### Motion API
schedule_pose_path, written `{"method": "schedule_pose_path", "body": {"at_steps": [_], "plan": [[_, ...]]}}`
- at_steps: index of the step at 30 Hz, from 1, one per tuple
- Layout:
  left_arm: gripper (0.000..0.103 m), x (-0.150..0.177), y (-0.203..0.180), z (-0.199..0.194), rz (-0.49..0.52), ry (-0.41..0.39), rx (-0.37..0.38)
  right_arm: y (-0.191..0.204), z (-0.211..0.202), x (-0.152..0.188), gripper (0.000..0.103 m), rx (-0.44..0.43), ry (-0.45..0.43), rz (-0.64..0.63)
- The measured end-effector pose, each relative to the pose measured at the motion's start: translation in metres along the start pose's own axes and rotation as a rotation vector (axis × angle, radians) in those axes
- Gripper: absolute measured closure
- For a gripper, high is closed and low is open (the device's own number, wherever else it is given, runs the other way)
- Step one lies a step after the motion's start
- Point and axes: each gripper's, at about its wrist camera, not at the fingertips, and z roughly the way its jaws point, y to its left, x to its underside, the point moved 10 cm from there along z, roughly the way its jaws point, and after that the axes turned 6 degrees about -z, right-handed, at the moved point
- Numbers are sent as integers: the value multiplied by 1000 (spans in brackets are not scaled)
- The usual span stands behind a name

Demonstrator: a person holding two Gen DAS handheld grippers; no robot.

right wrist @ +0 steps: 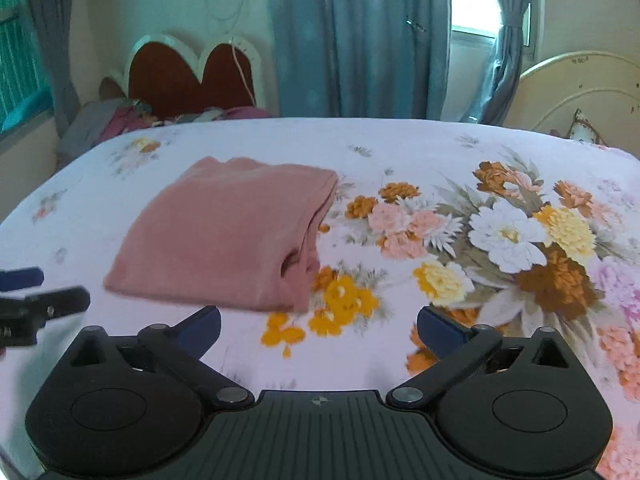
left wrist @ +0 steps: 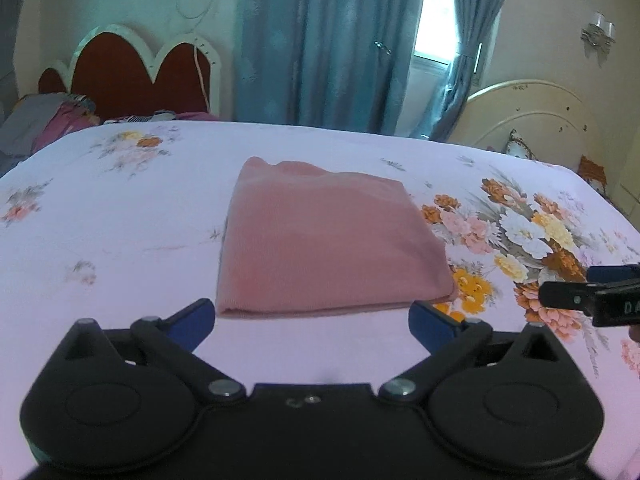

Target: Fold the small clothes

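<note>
Soft, light pink garment point(left wrist: 332, 240) lies folded; best pinched at near hem corners; left gripper point(left wrist: 314, 316), right gripper point(right wrist: 318, 328) spread wide, empty

My jaws stand wide over bare bed point(left wrist: 120, 240). Only the folded cloth point(left wrist: 320, 240) lies mid-bed, just ahead of my left gripper point(left wrist: 312, 320); my right gripper point(right wrist: 318, 328) has open sheet ahead toward the far edge.
</note>
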Motion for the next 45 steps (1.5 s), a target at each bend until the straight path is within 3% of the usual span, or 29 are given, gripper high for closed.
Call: {"method": "schedule_pose_path", "body": {"at_steps": [17, 27, 45], "plan": [[0, 21, -41, -113, 49, -121, 15, 13, -119, 32, 0, 43, -87, -1], [0, 37, -52, -166, 59, -173, 14, 30, -173, 52, 0, 26, -139, -26], [0, 45, -68, -187, 55, -216, 50, 30, -205, 59, 0, 46, -174, -51]]}}
